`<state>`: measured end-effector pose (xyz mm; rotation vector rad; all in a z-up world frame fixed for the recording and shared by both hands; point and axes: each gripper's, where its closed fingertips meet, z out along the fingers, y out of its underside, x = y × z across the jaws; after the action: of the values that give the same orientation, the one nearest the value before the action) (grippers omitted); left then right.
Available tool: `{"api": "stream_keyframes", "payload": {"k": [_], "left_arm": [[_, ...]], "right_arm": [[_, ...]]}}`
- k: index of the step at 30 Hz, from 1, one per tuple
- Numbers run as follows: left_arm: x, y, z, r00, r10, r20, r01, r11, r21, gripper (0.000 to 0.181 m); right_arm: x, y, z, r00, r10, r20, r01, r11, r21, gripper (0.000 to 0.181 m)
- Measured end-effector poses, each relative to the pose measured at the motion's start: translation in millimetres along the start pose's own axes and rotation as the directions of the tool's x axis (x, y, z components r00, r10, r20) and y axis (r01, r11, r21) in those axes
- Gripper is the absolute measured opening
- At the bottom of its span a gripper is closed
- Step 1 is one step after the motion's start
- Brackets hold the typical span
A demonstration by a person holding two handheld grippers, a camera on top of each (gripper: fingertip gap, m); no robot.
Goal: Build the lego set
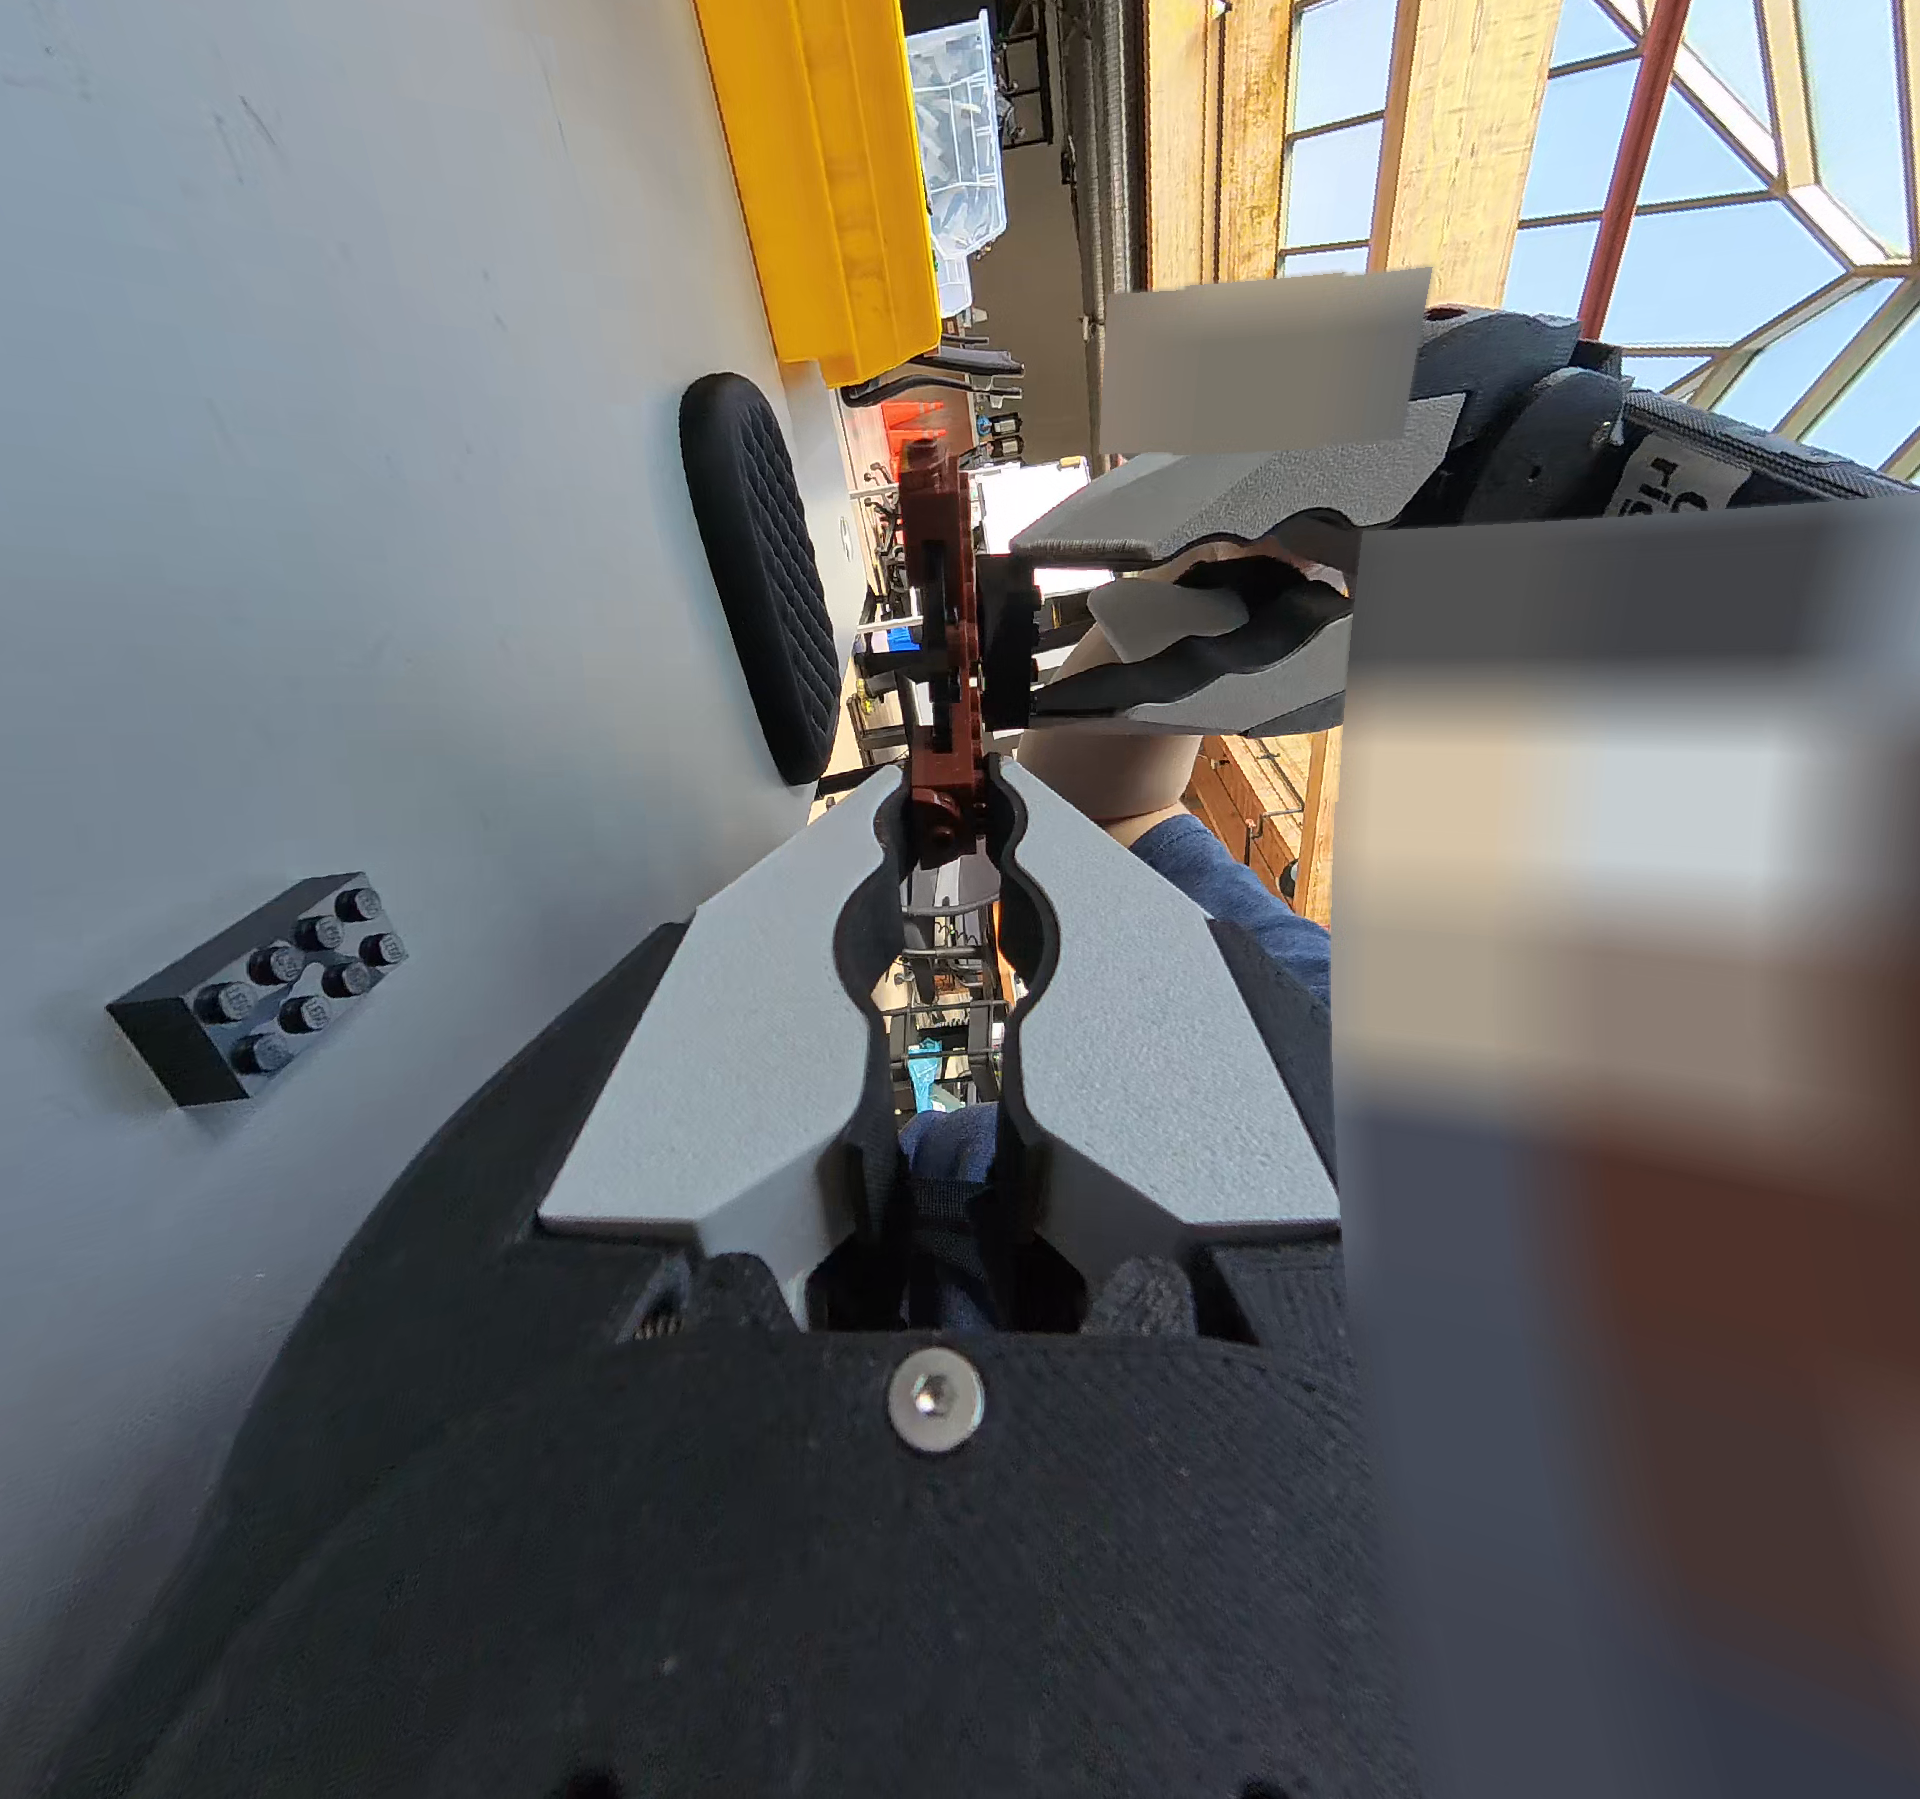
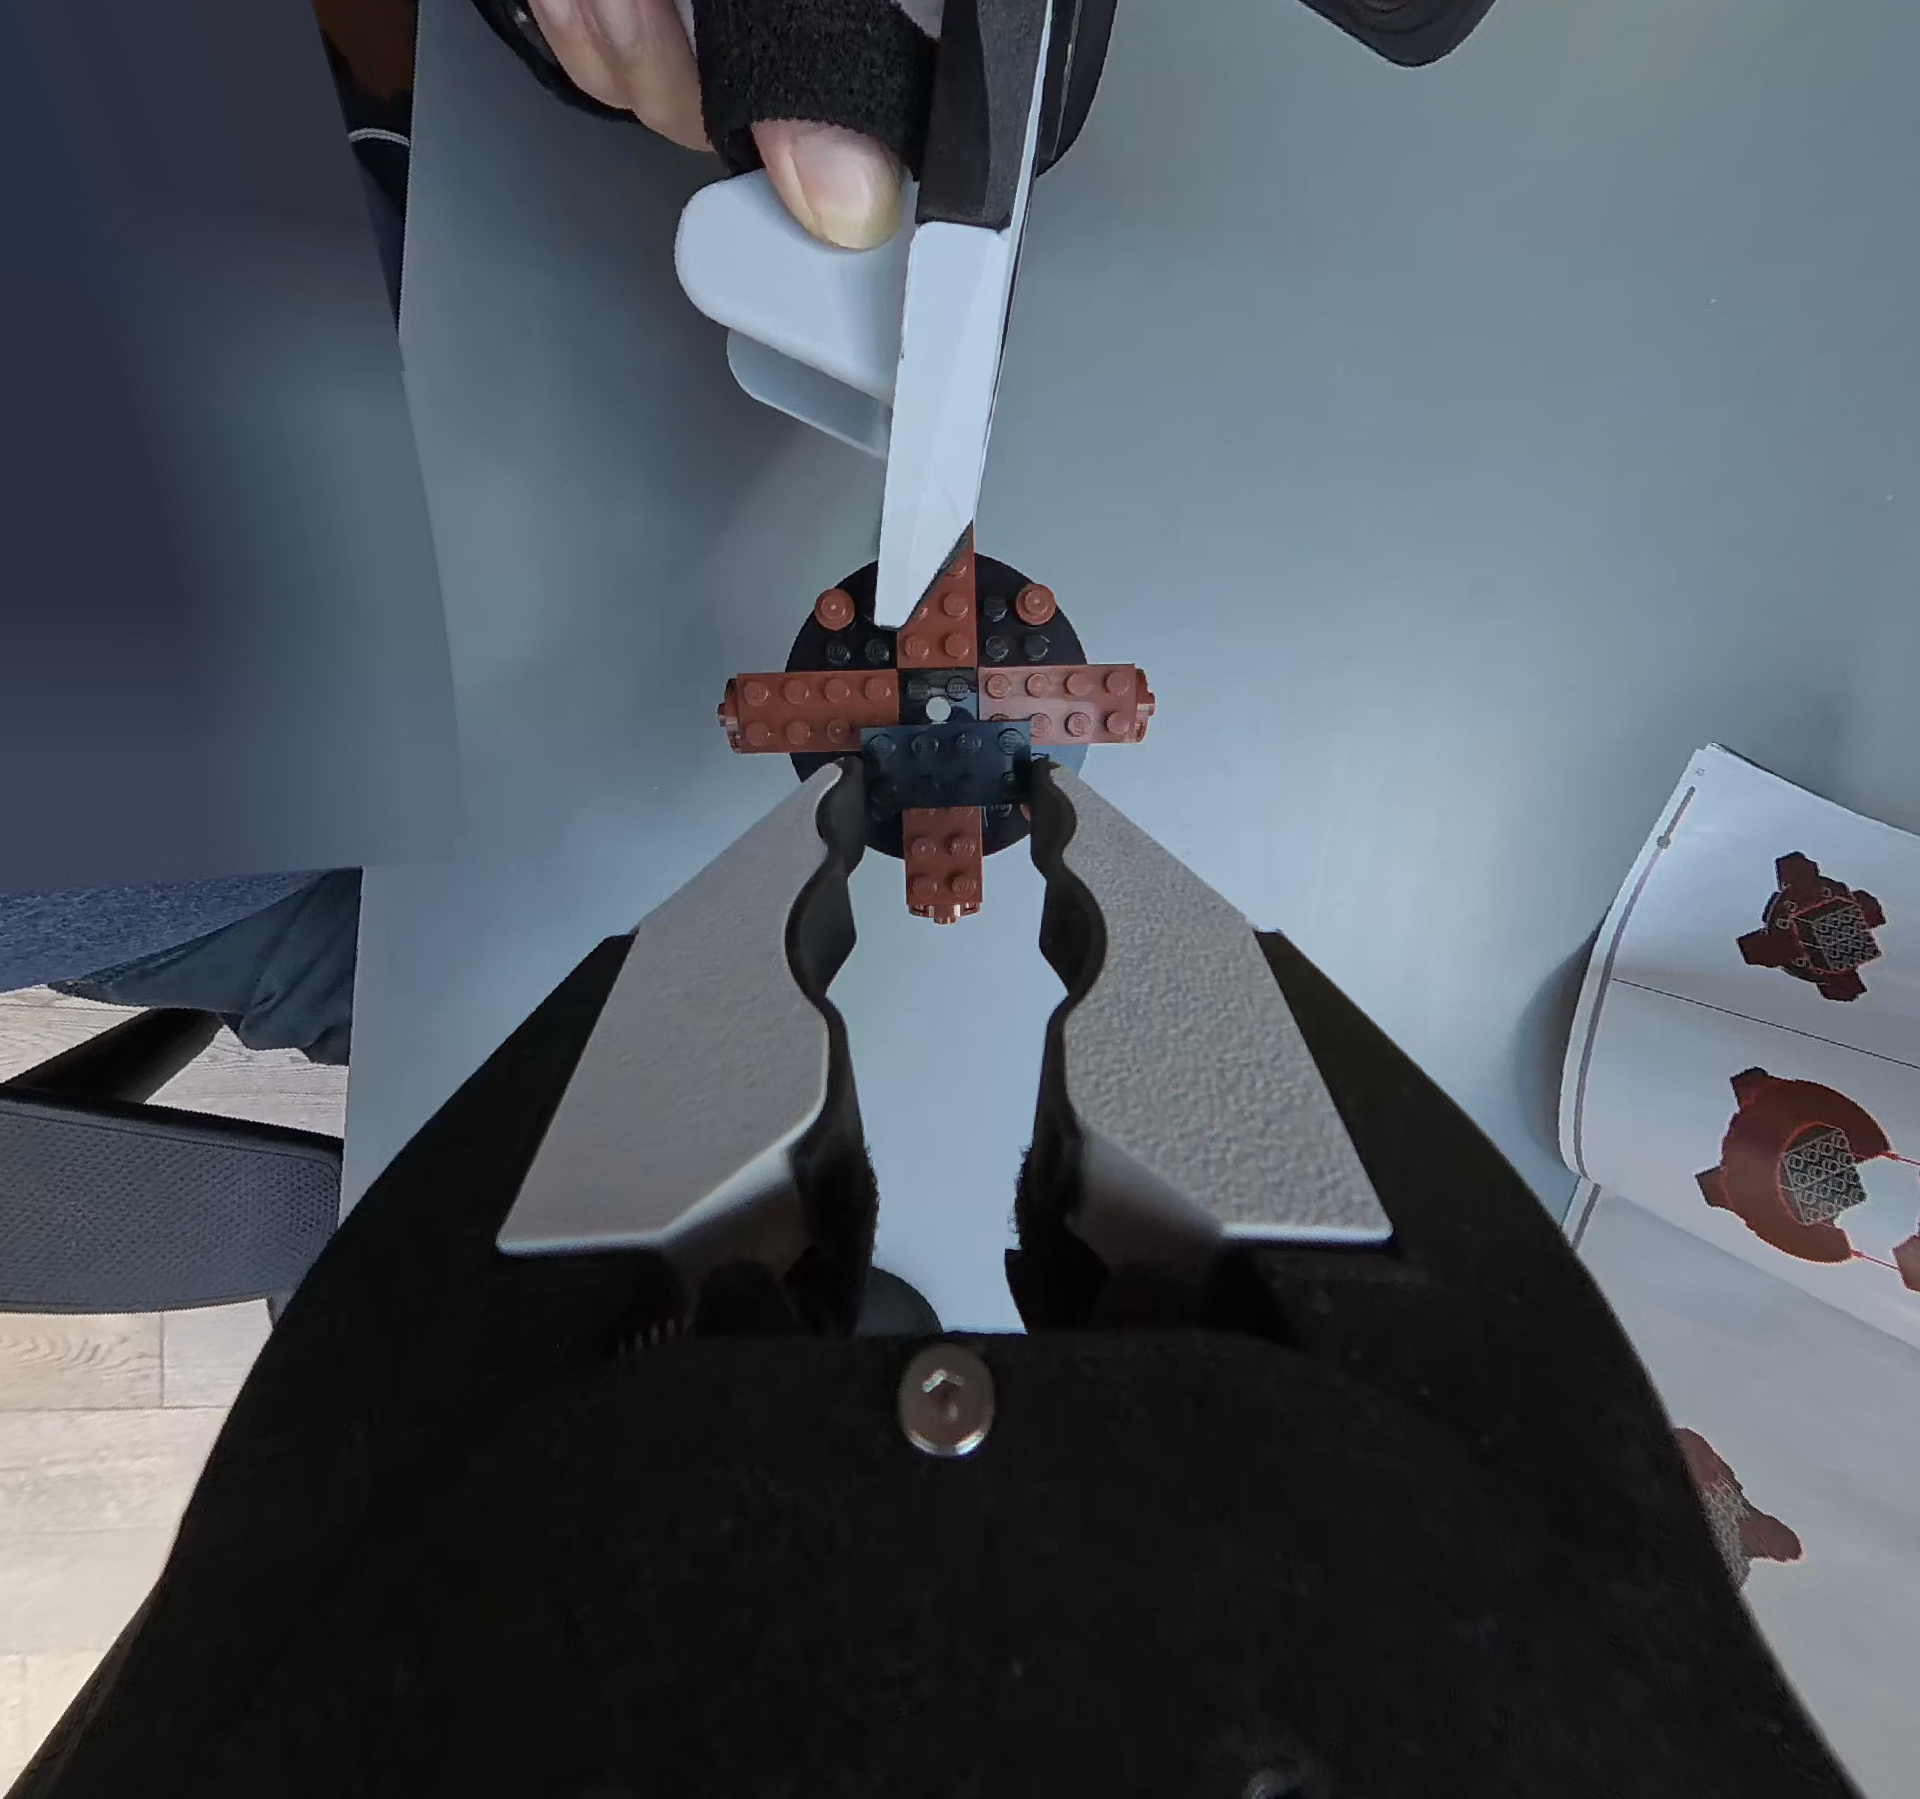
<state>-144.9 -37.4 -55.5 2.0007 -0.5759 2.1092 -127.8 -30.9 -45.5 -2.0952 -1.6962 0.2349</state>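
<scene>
Right wrist view: the right gripper (image 2: 935, 773) clamps a black plate (image 2: 943, 758) at six o'clock on the wheel (image 2: 935, 710), itself pinched by the left gripper (image 1: 948, 793).

Bright daylight from skylight windows (image 1: 1683, 139), soft shadows, wide-angle edge distortion, mosaic patches

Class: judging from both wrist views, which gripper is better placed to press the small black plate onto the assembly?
Right. The right gripper holds the black plate against the brown-and-black assembly; the left gripper only steadies its edge.
</scene>
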Motion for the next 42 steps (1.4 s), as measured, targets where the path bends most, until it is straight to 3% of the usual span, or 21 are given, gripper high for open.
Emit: {"api": "stream_keyframes", "payload": {"k": [1, 12, 33, 39, 41, 42], "left_arm": [[-0.3, 0.1, 0.0, 1.000, 0.001, 0.002, -0.001, 1.000, -0.001, 0.009], [-1.0, 1.8, 1.1, 1.000, 0.004, 0.007, -0.004, 1.000, -0.008, 0.009], [2.1, -1.3, -0.4, 1.000, -0.011, -0.008, 0.011, 1.000, 0.007, 0.009], [0.8, -2.6, -3.1, 1.000, -0.019, -0.011, 0.019, 1.000, 0.024, 0.009], [1.0, -4.3, -5.3, 1.000, -0.016, -0.014, 0.017, 0.999, 0.042, 0.009], [1.3, -4.9, -6.5, 1.000, -0.016, -0.017, 0.017, 0.999, 0.049, 0.009]], "right_arm": [[-0.2, -0.1, 0.5, 1.000, -0.003, 0.001, 0.003, 1.000, -0.009, 0.031], [-5.0, 0.5, 2.8, 1.000, 0.002, 0.028, 0.001, 0.996, -0.088, 0.032], [1.9, -0.8, -0.1, 1.000, 0.020, 0.002, -0.020, 0.997, -0.070, 0.038], [12.0, -6.0, -19.4, 0.989, 0.141, -0.046, -0.137, 0.987, 0.081, 0.043], [22.6, -8.7, -30.9, 0.953, 0.295, -0.072, -0.268, 0.929, 0.255, 0.047], [25.2, -12.5, -36.3, 0.913, 0.407, -0.020, -0.369, 0.847, 0.384, 0.054]]}}
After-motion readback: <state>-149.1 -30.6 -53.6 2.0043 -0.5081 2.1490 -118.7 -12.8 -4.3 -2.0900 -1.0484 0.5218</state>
